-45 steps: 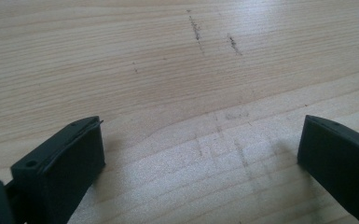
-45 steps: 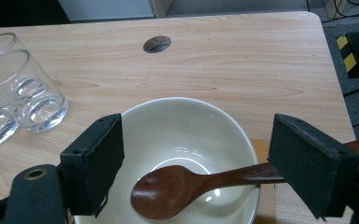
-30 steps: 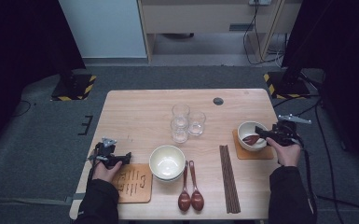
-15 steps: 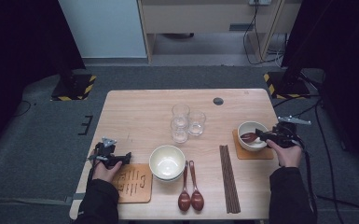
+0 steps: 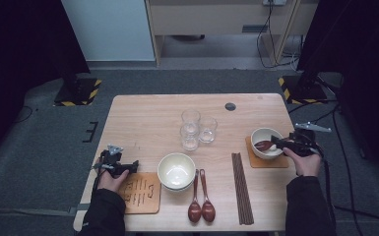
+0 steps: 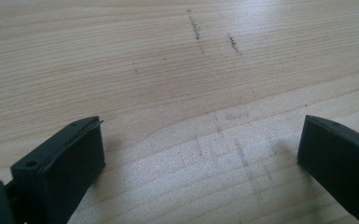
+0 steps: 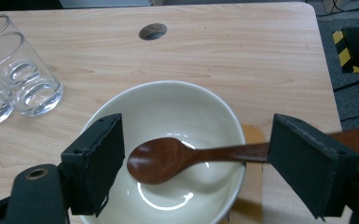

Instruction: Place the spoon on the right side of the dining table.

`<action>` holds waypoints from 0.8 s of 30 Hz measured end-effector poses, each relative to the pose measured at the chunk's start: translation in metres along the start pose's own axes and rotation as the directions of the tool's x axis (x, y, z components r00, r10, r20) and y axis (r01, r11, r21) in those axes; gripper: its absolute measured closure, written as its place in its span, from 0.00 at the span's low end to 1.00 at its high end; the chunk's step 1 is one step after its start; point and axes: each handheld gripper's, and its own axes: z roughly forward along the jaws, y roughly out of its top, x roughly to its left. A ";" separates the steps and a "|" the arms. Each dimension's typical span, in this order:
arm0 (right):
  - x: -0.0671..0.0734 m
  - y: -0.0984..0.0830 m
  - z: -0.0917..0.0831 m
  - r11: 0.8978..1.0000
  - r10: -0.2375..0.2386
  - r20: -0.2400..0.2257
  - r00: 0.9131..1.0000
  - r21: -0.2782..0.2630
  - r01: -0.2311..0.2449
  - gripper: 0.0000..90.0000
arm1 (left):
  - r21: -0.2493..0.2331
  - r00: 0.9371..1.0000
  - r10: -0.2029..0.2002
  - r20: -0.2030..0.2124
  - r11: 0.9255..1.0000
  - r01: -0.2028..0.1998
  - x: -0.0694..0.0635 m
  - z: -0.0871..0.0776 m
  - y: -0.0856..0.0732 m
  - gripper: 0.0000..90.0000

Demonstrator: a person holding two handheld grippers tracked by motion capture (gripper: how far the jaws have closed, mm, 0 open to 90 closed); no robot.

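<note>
— Where does the high view sit?

— Above my side of the table (image 5: 142, 118), looking forward and down, far enough to take in the whole top.

— And your left gripper view?

— Close on bare wood, low and steep.

— The right one?

— Close above the white bowl (image 7: 168, 105) with the wooden spoon (image 7: 168, 161); that bowl (image 5: 266, 142) and the glasses (image 7: 25, 81) also show from the high view.

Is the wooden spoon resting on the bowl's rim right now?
Touching. In the right gripper view the wooden spoon has its handle lying across the rim of the bowl, scoop inside.
</note>
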 end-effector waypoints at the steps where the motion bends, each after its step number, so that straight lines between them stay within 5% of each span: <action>1: 0.000 0.001 0.002 1.000 0.000 0.000 1.000 -0.001 0.000 0.21 | 0.000 1.000 0.000 0.000 1.000 0.000 0.000 0.000 0.000 0.00; 10: -0.003 0.006 0.018 1.000 -0.015 0.006 1.000 0.016 0.015 0.20 | 0.000 1.000 0.000 0.000 1.000 0.000 0.000 0.000 0.000 0.00; 24: -0.005 -0.002 0.005 0.999 -0.004 0.006 1.000 0.050 0.004 0.21 | 0.000 1.000 0.000 0.000 1.000 0.000 0.000 0.000 0.000 0.00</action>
